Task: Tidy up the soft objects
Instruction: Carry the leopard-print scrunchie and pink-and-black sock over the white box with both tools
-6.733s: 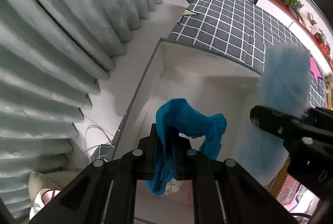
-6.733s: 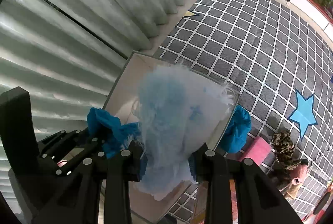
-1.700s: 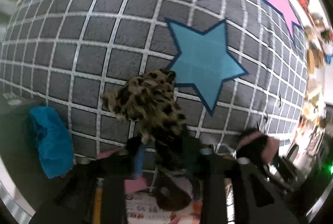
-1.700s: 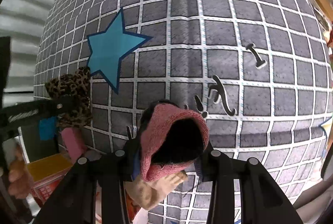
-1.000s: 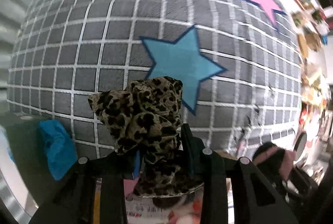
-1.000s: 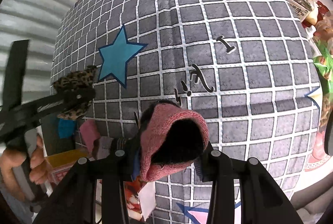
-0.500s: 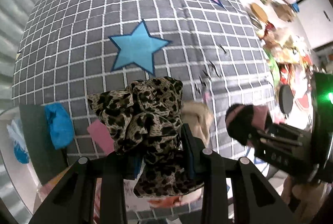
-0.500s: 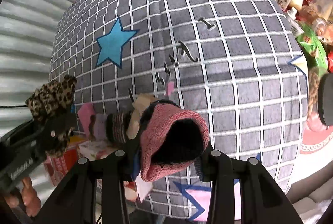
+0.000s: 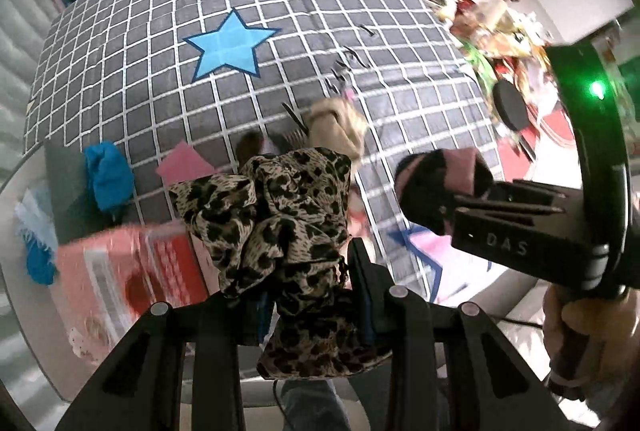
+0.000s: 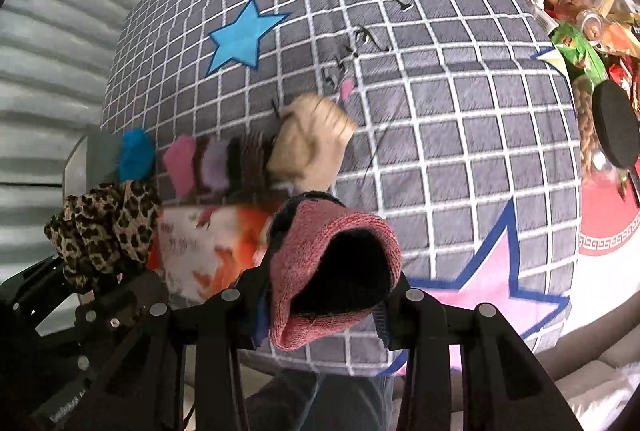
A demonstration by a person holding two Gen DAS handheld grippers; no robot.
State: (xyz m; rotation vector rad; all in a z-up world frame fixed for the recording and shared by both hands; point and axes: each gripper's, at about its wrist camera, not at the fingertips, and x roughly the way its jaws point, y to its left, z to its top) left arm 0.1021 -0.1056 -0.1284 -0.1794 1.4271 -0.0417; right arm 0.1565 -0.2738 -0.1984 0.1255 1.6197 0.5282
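L fingers [image 9: 308, 295] clamp leopard cloth [image 9: 280, 215] btwn them; R fingers [image 10: 324, 307] pinch pink-black sock [image 10: 332, 271]

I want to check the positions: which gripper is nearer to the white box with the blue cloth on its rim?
Left. The left gripper with the leopard cloth is beside the white box; the right gripper is farther over.

Your left gripper [image 9: 310, 285] sits left of your right gripper [image 10: 322, 307], both raised above the near edge of the bedspread [image 10: 460, 119]. A scarf [image 9: 280, 215] hangs between the left one's fingers, a sock [image 10: 332, 271] between the right one's. Beyond them, a beige bundle [image 10: 310, 141] lies on the bedspread with folded cloths [image 10: 216, 161] in a row to its left. A box [image 9: 120, 271] lies at the near left.
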